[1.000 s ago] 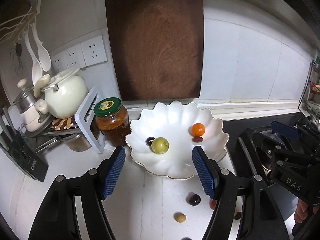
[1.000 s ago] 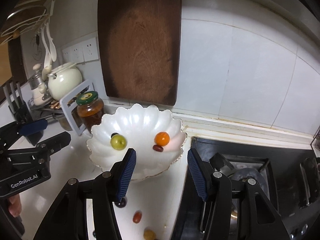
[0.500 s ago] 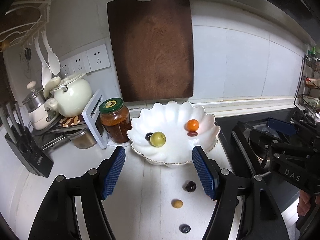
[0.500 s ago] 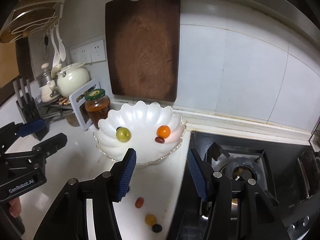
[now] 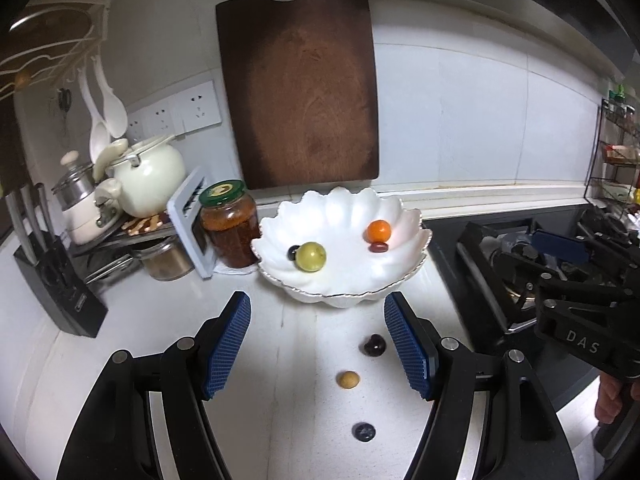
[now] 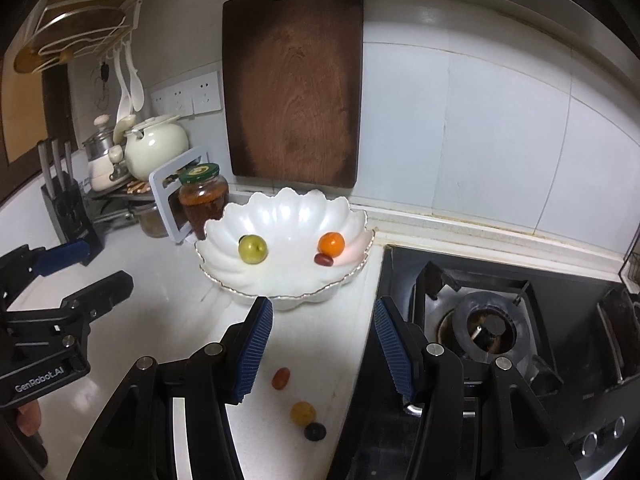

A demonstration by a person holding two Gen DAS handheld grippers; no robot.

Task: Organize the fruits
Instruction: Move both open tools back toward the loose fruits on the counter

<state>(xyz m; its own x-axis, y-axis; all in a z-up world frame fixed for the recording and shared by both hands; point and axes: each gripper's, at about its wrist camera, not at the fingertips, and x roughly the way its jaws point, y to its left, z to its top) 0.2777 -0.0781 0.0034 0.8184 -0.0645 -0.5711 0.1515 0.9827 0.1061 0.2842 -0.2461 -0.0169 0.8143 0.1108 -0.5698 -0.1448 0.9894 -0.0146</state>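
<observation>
Both hand-held grippers have drawn back from the white scalloped bowl [image 5: 404, 216], which now sits farther off than a second ago. Left hand-held gripper [image 5: 318, 340] hangs with jaws apart and empty above the white surface [image 5: 280, 420]; right hand-held gripper [image 6: 324, 346] likewise gapes with nothing between its blue pads. Loose on the surface lie a dark cherry [image 5: 374, 345], a small yellow fruit [image 5: 347, 379], a blueberry [image 5: 363, 431] and a red oval fruit [image 6: 281, 378]. Inside the bowl rest a green round fruit [image 5: 310, 256], an orange fruit [image 5: 377, 231] and a maroon date [image 5: 378, 247].
</observation>
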